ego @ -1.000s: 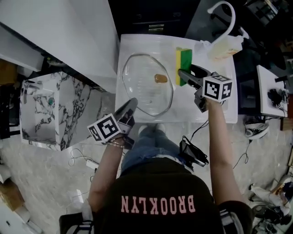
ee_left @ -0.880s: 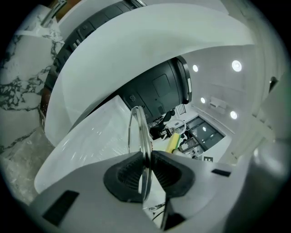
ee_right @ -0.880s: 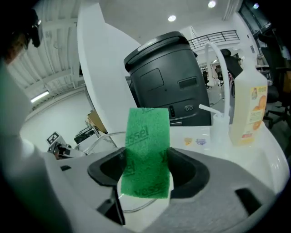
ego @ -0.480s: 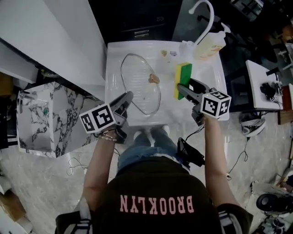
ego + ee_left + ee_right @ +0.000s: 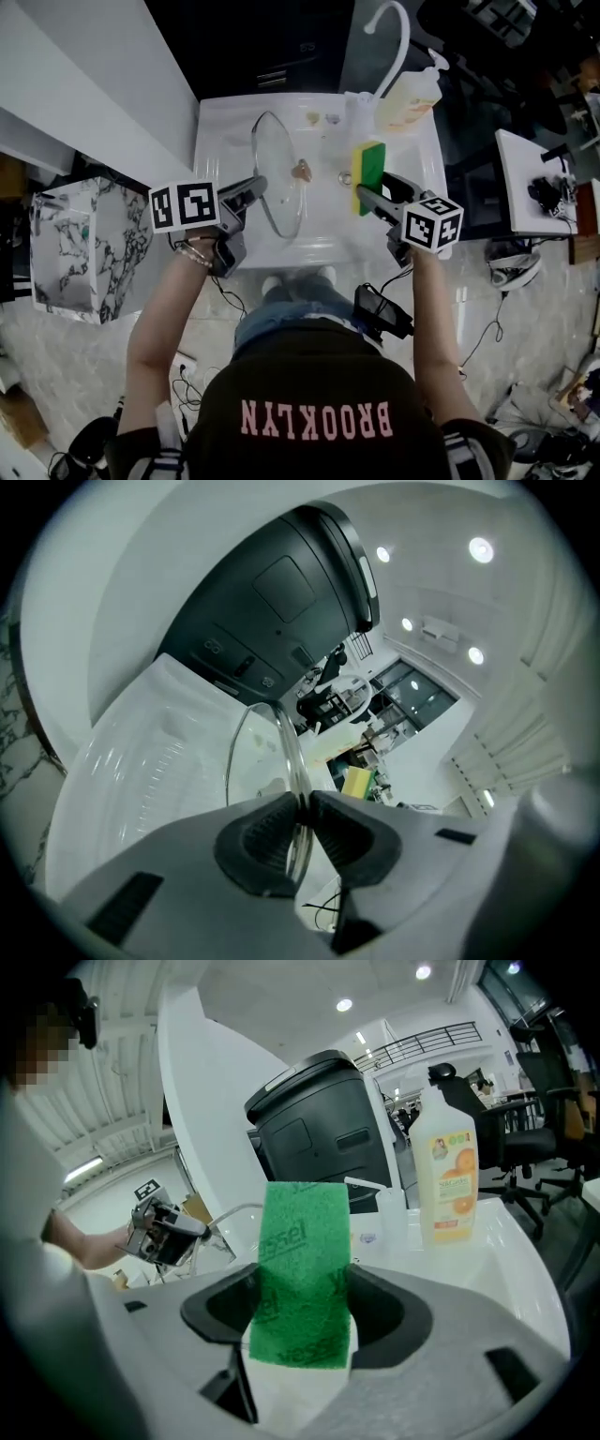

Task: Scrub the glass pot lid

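"Two grippers are over one sink (image 5: 217,127). State the layout, largest item first."

"White sink: reference fixture. Glass pot lid (image 5: 277,183): over the sink's left half, tipped steeply up on edge, its knob (image 5: 302,170) pointing toward the sink's centre. Whether its lower rim touches the sink floor cannot be determined."

"Left gripper (image 5: 247,194) condition?"

"At the sink's near-left edge. The jaws are closed tight on the near rim of the lid, and the glass edge (image 5: 284,738) passes between the two pads (image 5: 265,841)."

"Right gripper (image 5: 373,198) condition?"

"At the sink's near-right side. The jaws are clamped on the sponge (image 5: 367,174), with the green scouring face (image 5: 302,1265) standing upright out of the jaws."

"Position of lid relative to sponge?"

"The sponge sits over the sink's right half and the lid over the left. They are near each other but apart, with no contact. The knob lies between the glass and the sponge, just beside the sponge."

"Remaining items?"

"Soap bottle (image 5: 409,92): upright at the sink's far-right corner, next to the white faucet (image 5: 397,33)."
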Available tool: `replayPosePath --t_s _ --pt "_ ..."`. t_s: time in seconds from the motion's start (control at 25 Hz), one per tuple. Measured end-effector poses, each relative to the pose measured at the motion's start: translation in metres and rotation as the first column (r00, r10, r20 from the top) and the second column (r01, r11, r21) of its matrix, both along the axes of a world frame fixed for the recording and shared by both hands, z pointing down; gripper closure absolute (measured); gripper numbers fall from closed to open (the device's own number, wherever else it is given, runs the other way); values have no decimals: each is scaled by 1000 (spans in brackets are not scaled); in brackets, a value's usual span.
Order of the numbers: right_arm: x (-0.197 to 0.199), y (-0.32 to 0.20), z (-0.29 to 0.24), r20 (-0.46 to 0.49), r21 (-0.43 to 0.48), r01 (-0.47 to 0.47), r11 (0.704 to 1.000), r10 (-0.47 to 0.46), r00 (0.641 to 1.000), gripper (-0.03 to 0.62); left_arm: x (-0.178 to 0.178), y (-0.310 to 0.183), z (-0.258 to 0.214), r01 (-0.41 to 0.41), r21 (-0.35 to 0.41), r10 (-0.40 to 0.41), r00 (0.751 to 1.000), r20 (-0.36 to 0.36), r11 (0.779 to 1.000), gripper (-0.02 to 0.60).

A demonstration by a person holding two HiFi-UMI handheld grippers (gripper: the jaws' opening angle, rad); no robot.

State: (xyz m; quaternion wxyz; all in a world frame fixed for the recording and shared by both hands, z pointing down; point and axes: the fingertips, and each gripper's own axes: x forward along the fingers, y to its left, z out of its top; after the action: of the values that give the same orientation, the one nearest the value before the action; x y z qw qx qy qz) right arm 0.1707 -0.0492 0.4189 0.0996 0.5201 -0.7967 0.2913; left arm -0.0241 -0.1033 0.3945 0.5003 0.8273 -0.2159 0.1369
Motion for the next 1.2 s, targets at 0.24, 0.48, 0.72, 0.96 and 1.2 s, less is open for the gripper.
replayPosePath --t_s 0.24,0.48,0.72,0.96,1.2 --pt "26 3 12 40 -15 -14 1000 14 999 321 33 1 -6 -96 15 94 989 111 995 528" --pt "11 -3 25 64 -38 70 997 -67 996 321 62 6 -9 -128 67 111 971 210 990 526" --pt "-13 -15 38 120 -63 110 992 -102 988 321 101 20 -9 -148 141 102 952 289 979 526" --pt "-15 -25 48 177 -99 77 992 -58 982 321 130 45 10 -262 191 166 898 407 946 528" --pt "-4 -5 77 281 -223 38 974 27 959 321 146 58 35 -429 226 263 812 521 875 529"
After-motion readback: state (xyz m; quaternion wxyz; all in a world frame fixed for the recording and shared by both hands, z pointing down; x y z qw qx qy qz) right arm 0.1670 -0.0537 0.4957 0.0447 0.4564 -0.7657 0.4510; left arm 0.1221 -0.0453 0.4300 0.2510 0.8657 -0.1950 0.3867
